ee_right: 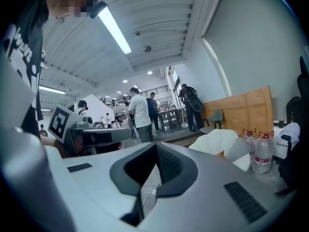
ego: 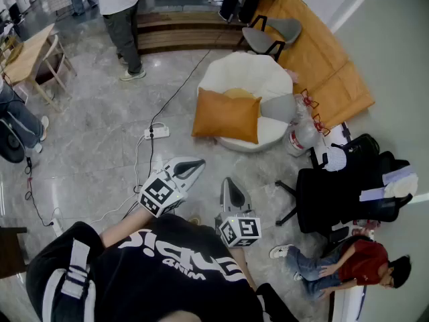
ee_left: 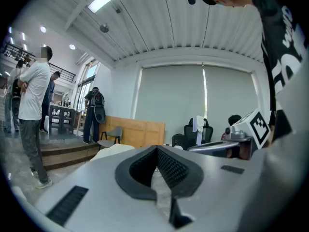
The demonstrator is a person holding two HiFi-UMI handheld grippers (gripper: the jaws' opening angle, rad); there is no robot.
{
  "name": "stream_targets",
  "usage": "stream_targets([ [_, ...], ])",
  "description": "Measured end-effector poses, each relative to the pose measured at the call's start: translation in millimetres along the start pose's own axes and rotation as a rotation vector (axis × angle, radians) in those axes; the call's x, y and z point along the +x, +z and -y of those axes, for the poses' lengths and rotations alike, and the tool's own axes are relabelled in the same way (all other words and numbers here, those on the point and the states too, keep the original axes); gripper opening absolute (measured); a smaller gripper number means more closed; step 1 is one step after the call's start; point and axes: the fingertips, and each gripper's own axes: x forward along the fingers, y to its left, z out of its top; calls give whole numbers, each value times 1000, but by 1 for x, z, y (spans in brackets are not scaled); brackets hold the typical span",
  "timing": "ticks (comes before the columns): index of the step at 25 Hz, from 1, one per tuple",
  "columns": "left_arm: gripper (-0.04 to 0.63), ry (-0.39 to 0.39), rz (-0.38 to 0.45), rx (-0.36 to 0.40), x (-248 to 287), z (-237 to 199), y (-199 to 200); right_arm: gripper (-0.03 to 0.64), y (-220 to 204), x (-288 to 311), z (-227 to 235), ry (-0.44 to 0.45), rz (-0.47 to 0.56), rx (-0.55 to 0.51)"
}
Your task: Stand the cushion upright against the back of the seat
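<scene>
An orange cushion [ego: 226, 116] leans tilted against the front of a round white seat [ego: 242, 76] on the floor. A grey cushion [ego: 278, 107] lies at its right. Both grippers hover well short of the seat, over the floor. My left gripper [ego: 194, 164] is shut with nothing in it, and my right gripper [ego: 230, 182] is shut and empty beside it. In the left gripper view the closed jaws [ee_left: 157, 150] point toward the white seat [ee_left: 115, 150]. In the right gripper view the closed jaws [ee_right: 155, 147] sit left of the seat [ee_right: 219, 140] and the grey cushion [ee_right: 238, 151].
A power strip [ego: 155, 133] with cables lies on the floor left of the seat. Water bottles [ego: 301, 136] stand at its right, and a black office chair [ego: 342, 190] and a person sitting on the floor [ego: 352, 263] are nearer. A grey chair [ego: 271, 35], wooden panels [ego: 325, 62] and a standing person [ego: 124, 19] are behind.
</scene>
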Motion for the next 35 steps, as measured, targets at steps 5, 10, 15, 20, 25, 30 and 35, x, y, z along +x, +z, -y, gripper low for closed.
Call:
stream_targets([
  [5,6,-1,-13,-21,-5,7,8,21,-1,-4,-3,0,-3,-1],
  [10,6,-3,-13,-17,-7,7,5,21,-2,-5,-4,-4,-2,-1],
  [15,7,-14,-15,-15,-13,5,7,21,-3,-5,-9,1,12,14],
  [20,7,-20,-16,-16,-23,-4,12,21,-1,-2,-14,-10,32,39],
  [25,6,-47,-21,-18,-36,-14,8,21,-7,2,-22,-46,31,49],
  [30,8,-91,-27,-26,-43,-22,-3,21,-16,5,-30,-84,24,46],
  [35,6,-102,-38,-28,-48,-29,-3,21,-21,3,-34,-110,20,66],
])
